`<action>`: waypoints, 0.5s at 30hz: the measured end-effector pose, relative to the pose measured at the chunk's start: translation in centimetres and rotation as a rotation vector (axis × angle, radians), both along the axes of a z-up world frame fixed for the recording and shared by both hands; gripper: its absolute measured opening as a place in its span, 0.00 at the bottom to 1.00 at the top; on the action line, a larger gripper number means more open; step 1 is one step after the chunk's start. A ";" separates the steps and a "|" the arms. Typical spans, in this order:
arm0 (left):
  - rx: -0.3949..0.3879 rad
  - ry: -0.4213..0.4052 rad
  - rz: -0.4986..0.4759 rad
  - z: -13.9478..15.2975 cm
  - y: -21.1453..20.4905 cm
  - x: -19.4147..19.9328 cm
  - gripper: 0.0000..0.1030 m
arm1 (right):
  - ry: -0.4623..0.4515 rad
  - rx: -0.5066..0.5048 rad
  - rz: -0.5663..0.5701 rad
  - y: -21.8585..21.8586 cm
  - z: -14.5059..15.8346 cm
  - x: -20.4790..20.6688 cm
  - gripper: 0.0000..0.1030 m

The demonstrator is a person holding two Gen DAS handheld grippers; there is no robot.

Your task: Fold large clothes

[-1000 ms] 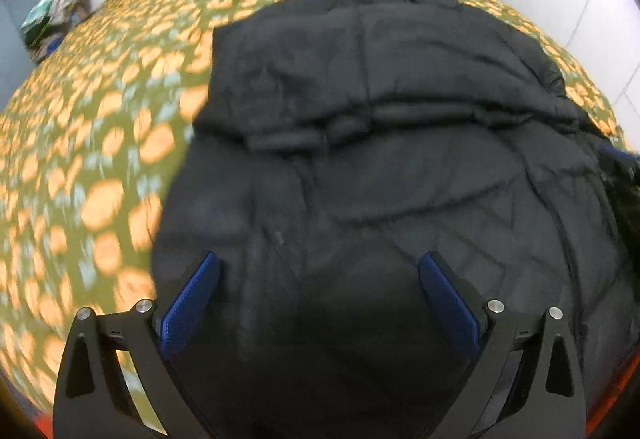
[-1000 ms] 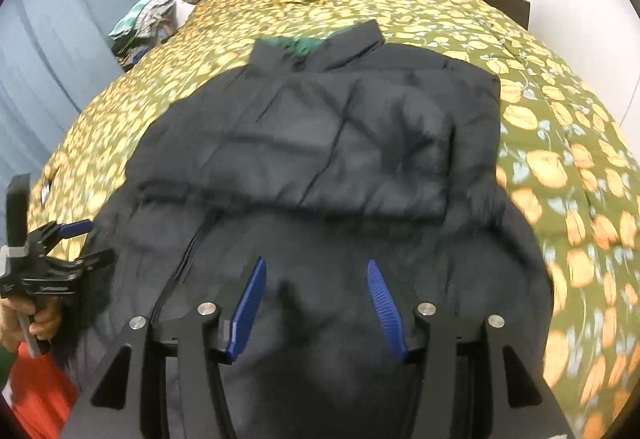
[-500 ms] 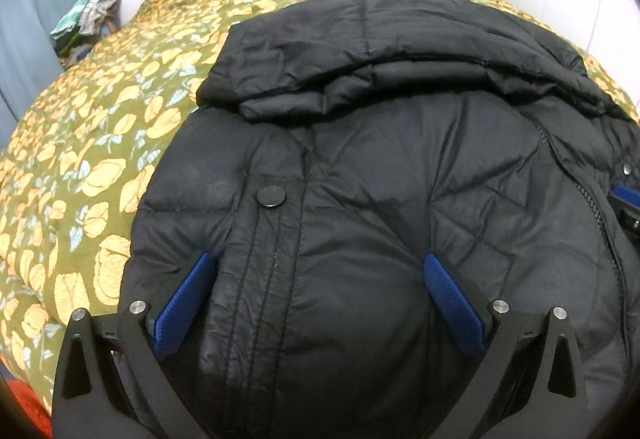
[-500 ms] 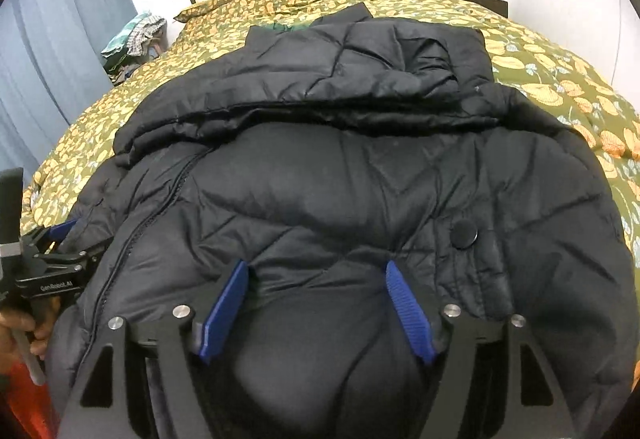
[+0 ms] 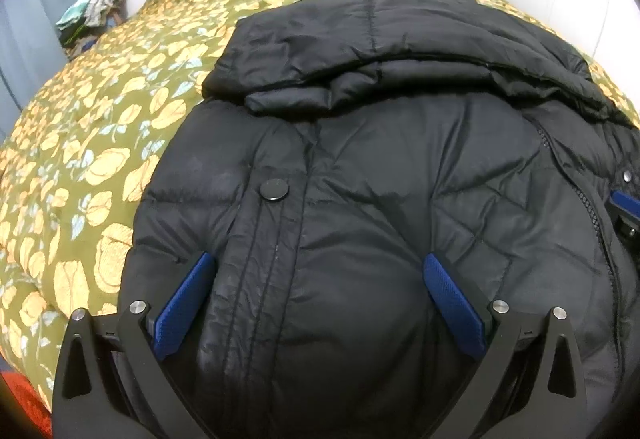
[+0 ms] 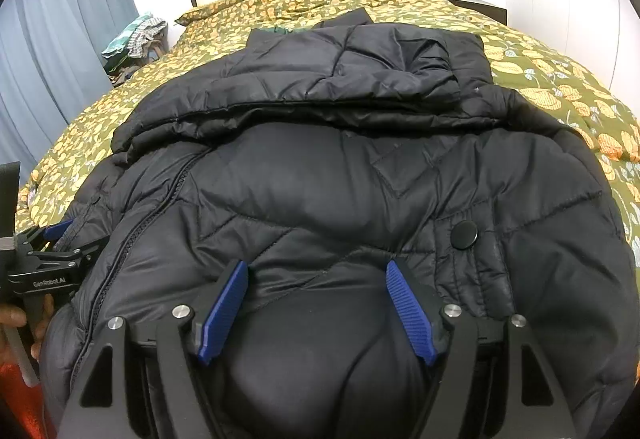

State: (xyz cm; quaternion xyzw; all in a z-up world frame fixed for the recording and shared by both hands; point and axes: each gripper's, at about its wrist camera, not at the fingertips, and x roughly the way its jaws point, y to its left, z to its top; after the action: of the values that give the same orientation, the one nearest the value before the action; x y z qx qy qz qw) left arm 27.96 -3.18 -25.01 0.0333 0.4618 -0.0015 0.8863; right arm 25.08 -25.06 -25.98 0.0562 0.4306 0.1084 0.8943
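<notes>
Black puffer jacket is laid on the floral bedspread, sleeves folded across the chest. Both grippers have been lowered onto the hem end since a second ago. Left gripper is held wide apart, fabric bulging between the pads, unclamped. Right gripper has just been opened wider; a puff of jacket sits between its jaws, apparently unpinched. A hem grasp for the next fold is judged imminent.

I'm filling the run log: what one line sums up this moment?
stage: hem fold pending | black puffer jacket: flat on floral bedspread | left claw: open over hem | right claw: open, just widened, fabric bulging between
</notes>
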 end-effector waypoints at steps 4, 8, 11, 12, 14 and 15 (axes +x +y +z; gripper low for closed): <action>0.011 -0.004 -0.008 0.0 -0.1 -0.3 1.00 | 0.001 -0.001 0.000 0.0 0.0 0.0 0.72; -0.003 -0.001 -0.022 -0.2 0.0 -0.3 1.00 | 0.000 -0.002 -0.001 0.0 0.0 0.0 0.72; -0.014 -0.004 -0.024 -0.2 0.1 -0.5 1.00 | 0.000 -0.002 -0.001 0.0 0.0 0.0 0.72; -0.016 -0.006 -0.025 -0.1 0.2 -0.5 1.00 | 0.000 -0.002 -0.001 0.0 -0.1 0.0 0.72; -0.027 -0.011 -0.029 0.1 0.5 -0.7 1.00 | 0.000 -0.002 -0.001 0.0 -0.1 -0.1 0.72; -0.032 -0.015 -0.029 0.2 0.6 -0.8 1.00 | -0.001 -0.002 -0.001 0.0 -0.1 -0.1 0.72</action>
State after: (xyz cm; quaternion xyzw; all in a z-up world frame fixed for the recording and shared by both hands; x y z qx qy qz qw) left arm 27.18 -2.55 -24.80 0.0259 0.4547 -0.0214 0.8900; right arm 25.01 -25.02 -26.04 0.0553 0.4304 0.1076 0.8945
